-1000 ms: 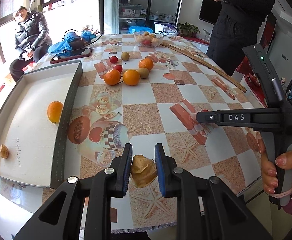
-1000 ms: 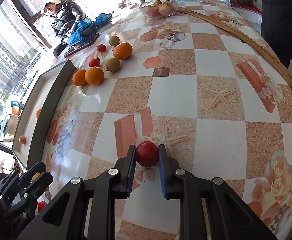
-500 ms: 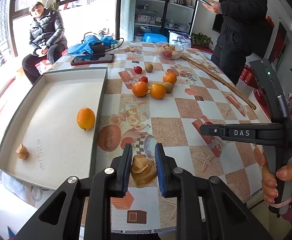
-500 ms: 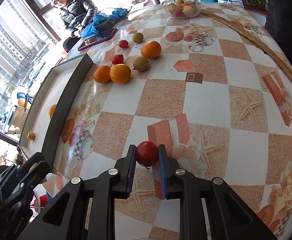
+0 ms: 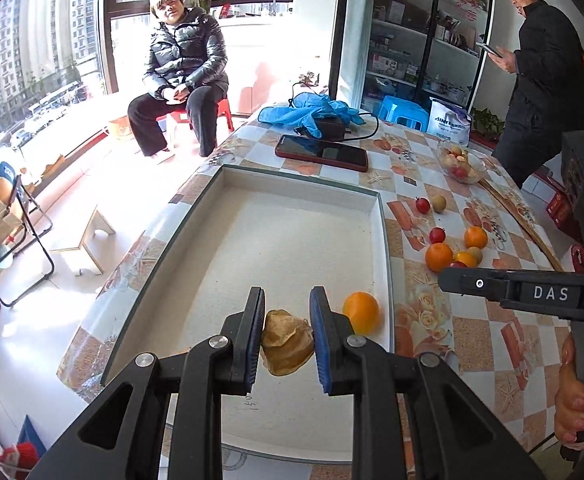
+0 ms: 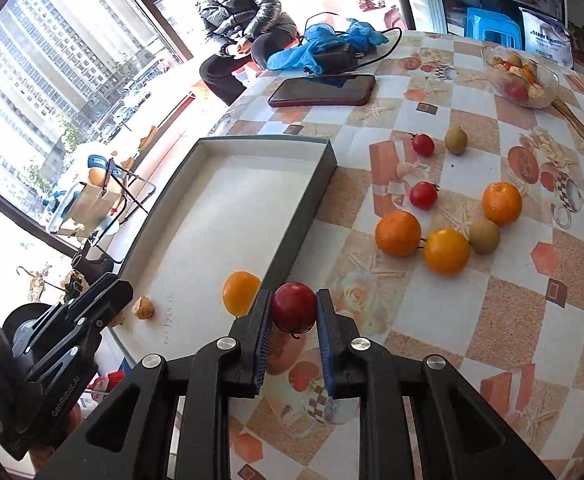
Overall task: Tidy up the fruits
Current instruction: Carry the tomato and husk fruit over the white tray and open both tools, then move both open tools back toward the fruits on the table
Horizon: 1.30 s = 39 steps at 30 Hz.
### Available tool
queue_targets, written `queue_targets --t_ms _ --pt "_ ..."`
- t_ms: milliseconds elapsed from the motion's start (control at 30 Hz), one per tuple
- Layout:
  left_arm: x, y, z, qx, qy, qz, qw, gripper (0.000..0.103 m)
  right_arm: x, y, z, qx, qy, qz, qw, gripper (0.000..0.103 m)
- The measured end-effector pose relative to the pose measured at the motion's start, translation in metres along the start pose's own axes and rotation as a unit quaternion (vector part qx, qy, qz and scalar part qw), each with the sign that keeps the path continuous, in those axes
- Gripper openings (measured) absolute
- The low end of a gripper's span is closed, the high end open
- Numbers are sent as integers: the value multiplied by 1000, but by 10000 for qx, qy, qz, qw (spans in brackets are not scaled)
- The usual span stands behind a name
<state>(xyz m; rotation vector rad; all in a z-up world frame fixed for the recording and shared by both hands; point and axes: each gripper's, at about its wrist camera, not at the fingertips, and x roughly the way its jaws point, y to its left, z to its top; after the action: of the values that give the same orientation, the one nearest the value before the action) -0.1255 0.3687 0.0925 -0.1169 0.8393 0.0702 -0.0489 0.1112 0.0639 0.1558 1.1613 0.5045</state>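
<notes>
My left gripper [image 5: 285, 334] is shut on a papery tan husk fruit [image 5: 287, 342], held above the white floor of the shallow dark-walled tray [image 5: 292, 240]. An orange [image 5: 360, 312] lies in the tray just right of it. My right gripper [image 6: 294, 314] is shut on a small red fruit [image 6: 294, 307], held over the table close to the tray's right wall [image 6: 308, 208]. In the right wrist view the tray holds the orange [image 6: 240, 293] and a second husk fruit [image 6: 143, 307]. The left gripper's body [image 6: 63, 344] shows at lower left.
Loose oranges [image 6: 398, 233], red fruits [image 6: 423, 195] and brownish-green fruits [image 6: 484, 235] lie on the patterned table right of the tray. A phone [image 6: 323, 90], blue gloves [image 6: 324, 46] and a glass fruit bowl [image 6: 522, 76] sit farther back. One person sits by the window [image 5: 183, 76]; another stands at right [image 5: 544, 84].
Both grippers have carried their fruits leftward toward the tray. The left one now hangs over the tray floor, the right one near the tray wall. Both grips are unchanged.
</notes>
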Motion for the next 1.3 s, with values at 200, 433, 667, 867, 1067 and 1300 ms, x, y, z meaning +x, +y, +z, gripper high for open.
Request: queue_targets --t_ms 200,433,667,867,1067,1300 --pt "23 17 1 -120 205 193 9995 25 41 33 25 -98 206 266 9994 23" --pt "43 24 -7 -196 315 374 9986 34 72 48 31 -219 411 158 9988 23" --pt "42 17 -14 -117 238 426 9987 67 55 53 30 -536 5 -134 9985 101" --pt "28 5 -10 -67 100 313 9994 76 27 27 28 -311 -286 -384 9984 101" --pt "20 -29 -6 284 36 108 9995 78 8 -28 17 287 -371 -796 9957 101" --pt "19 -78 -6 764 102 -247 9967 79 -18 -108 -9 1166 -494 -1453 9812 101"
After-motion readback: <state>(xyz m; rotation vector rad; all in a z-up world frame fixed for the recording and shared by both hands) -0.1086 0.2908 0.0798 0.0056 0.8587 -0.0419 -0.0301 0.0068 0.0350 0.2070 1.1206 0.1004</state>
